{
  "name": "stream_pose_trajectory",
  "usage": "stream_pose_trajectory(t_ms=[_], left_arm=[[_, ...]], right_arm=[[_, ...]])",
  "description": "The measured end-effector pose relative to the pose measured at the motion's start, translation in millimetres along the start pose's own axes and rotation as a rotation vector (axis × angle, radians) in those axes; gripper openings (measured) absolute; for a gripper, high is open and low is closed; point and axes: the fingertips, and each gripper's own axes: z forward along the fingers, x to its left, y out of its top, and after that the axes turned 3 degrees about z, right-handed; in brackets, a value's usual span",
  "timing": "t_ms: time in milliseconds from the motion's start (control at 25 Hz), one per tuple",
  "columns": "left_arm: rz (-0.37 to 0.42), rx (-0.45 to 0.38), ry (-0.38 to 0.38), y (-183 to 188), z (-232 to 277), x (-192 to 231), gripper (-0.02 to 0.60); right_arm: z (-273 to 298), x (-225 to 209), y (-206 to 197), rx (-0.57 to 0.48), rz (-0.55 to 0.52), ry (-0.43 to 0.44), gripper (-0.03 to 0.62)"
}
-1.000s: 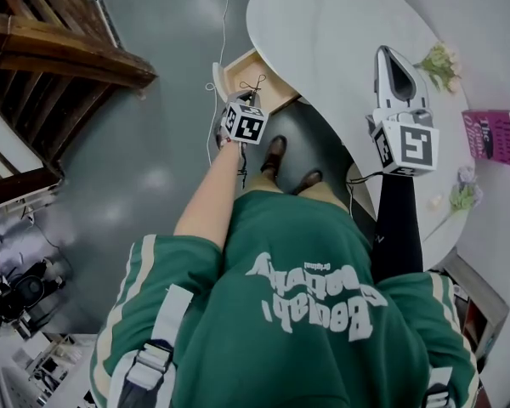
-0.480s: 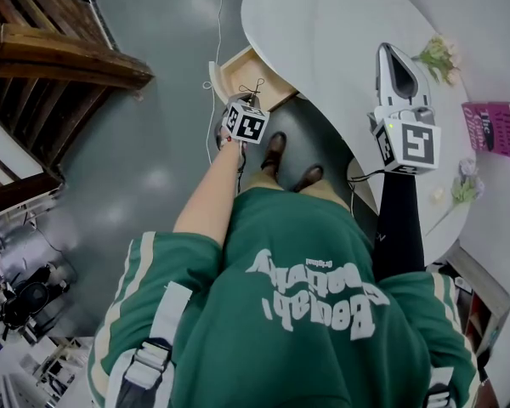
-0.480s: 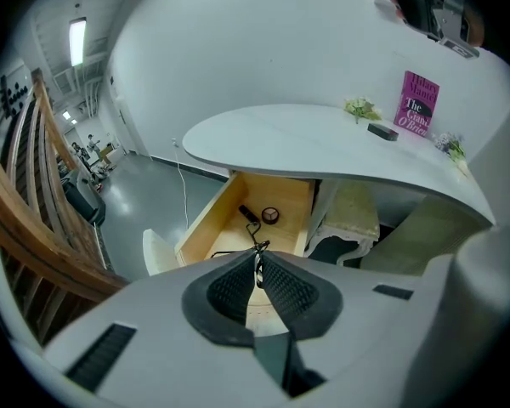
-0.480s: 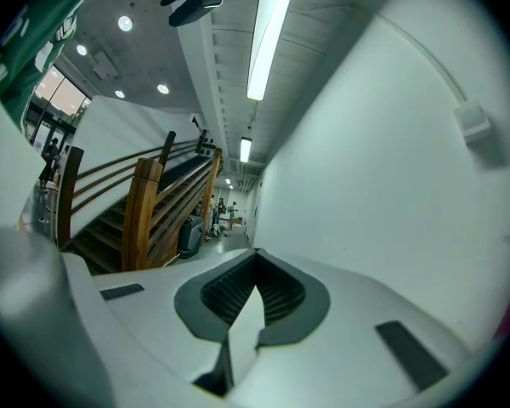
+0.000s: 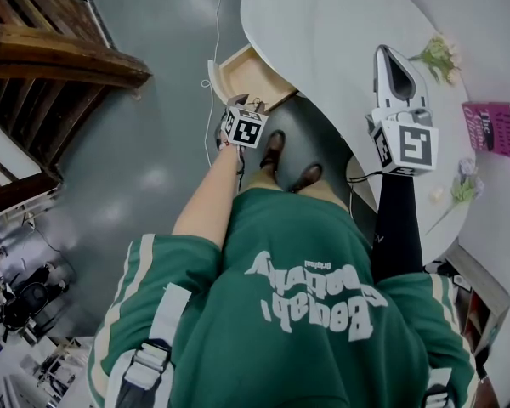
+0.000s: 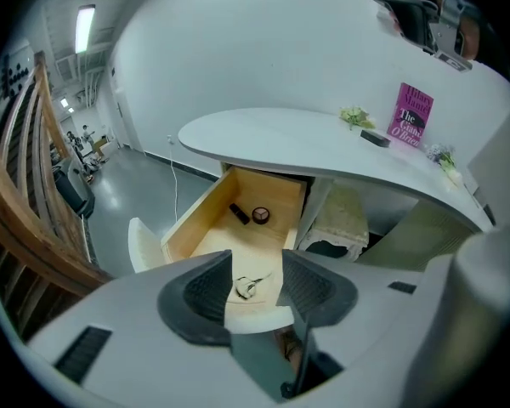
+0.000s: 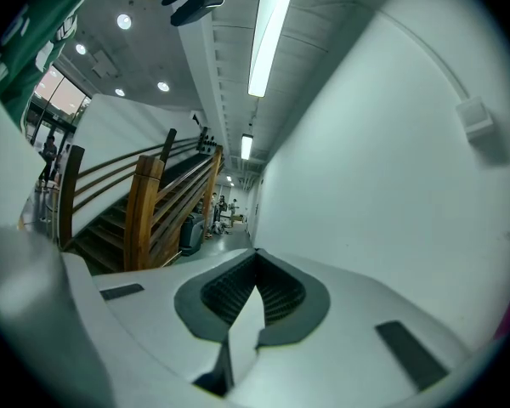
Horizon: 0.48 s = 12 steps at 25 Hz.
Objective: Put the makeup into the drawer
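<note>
Left gripper view, left gripper [image 6: 256,269] opening, makeup item [image 6: 245,286] between jaws over drawer [image 6: 197,221], right gripper [image 7: 255,266] closed.

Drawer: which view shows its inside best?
The left gripper view: it looks straight into the open drawer, showing a dark stick and a round compact at the back. The head view catches only a corner jutting from under the table. The right gripper view misses it.
</note>
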Motion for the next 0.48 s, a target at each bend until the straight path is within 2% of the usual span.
stream_pose_trajectory(t_ms=[40, 120, 360, 480], left_arm=[[-0.004, -0.006, -0.005, 0, 0, 0, 0.205], [-0.004, -0.012, -0.012, 0, 0, -1, 0.214], [-0.014, -0.016, -0.005, -3, -1, 1, 0.216], [-0.021, -0.06, 0.03, 9, -10, 8, 0.216]], right_arm=[[0, 1, 0, 0.001, -0.001, 0.001, 0.009], [1, 2, 0, 0.001, -0.003, 0.001, 0.009], [2, 4, 1, -0.002, -0.009, 0.005, 0.009], [1, 4, 2, -0.005, -0.01, 0.003, 0.009]])
